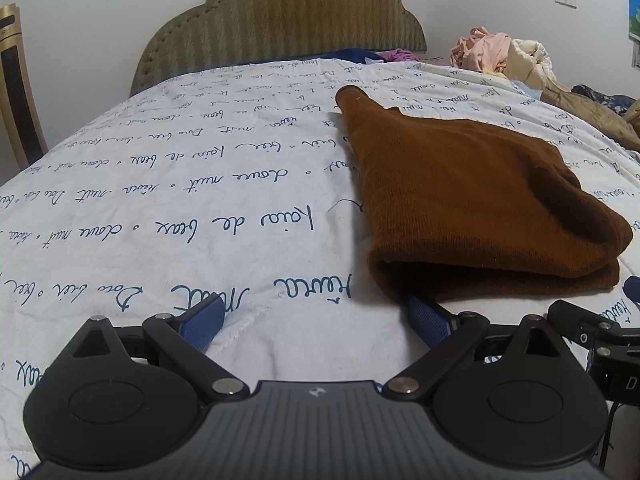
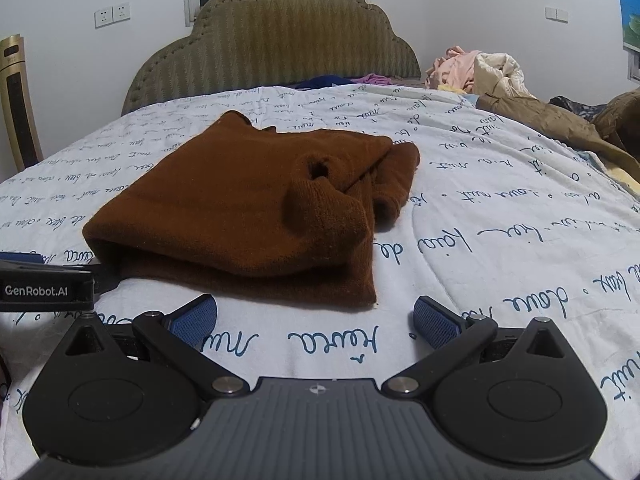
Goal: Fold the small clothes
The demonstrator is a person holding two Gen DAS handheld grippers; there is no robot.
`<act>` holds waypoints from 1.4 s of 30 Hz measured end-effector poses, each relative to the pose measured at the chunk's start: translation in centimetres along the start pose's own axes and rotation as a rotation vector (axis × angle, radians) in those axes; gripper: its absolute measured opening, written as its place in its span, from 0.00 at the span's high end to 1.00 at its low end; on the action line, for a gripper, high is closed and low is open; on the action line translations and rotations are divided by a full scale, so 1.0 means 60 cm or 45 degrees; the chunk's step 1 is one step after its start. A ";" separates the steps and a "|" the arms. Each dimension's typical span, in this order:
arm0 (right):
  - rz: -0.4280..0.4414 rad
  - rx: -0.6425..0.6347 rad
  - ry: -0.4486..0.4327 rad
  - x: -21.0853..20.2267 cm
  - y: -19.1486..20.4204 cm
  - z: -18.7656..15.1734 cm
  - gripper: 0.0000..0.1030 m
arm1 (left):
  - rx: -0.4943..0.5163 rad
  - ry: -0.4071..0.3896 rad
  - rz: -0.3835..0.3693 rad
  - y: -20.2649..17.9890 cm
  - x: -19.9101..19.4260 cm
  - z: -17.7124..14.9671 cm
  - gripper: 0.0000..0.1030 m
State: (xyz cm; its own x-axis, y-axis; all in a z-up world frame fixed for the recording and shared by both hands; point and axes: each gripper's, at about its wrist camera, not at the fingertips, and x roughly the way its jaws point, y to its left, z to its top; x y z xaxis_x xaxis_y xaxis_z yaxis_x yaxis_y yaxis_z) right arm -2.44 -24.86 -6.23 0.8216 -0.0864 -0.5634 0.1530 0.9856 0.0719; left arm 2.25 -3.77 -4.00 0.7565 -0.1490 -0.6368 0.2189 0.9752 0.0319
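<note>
A brown knit garment (image 1: 480, 196) lies folded on the white bed cover; it also shows in the right wrist view (image 2: 256, 204), with a sleeve cuff on top. My left gripper (image 1: 316, 320) is open and empty, low over the cover, its right fingertip at the garment's near left corner. My right gripper (image 2: 314, 318) is open and empty just in front of the garment's near right corner. The left gripper's body (image 2: 44, 280) shows at the left edge of the right wrist view. Part of the right gripper (image 1: 592, 328) shows at the right edge of the left wrist view.
The white bed cover (image 1: 160, 200) with blue handwriting spreads all around. A green padded headboard (image 1: 280, 20) stands at the far end. A pile of clothes and bedding (image 2: 500, 80) lies at the far right. A gold-framed stand (image 2: 18, 100) is at the left.
</note>
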 end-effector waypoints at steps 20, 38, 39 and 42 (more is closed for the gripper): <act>-0.019 -0.012 0.000 0.001 0.002 -0.005 0.00 | -0.007 0.009 0.006 0.002 0.006 -0.003 0.00; -0.015 0.019 0.002 0.005 -0.003 -0.003 0.00 | -0.008 0.009 0.004 0.002 0.007 -0.003 0.00; -0.015 0.019 0.002 0.005 -0.004 -0.003 0.00 | -0.008 0.009 0.005 0.002 0.007 -0.003 0.00; -0.015 0.018 0.002 0.005 -0.003 -0.003 0.00 | -0.008 0.010 0.004 0.002 0.007 -0.003 0.00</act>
State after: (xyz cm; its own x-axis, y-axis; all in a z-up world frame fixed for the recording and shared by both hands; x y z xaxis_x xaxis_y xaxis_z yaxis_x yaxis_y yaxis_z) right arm -2.31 -25.07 -6.53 0.8186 -0.0980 -0.5659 0.1707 0.9823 0.0768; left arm 2.47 -3.69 -4.39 0.7526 -0.1445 -0.6424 0.2124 0.9768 0.0291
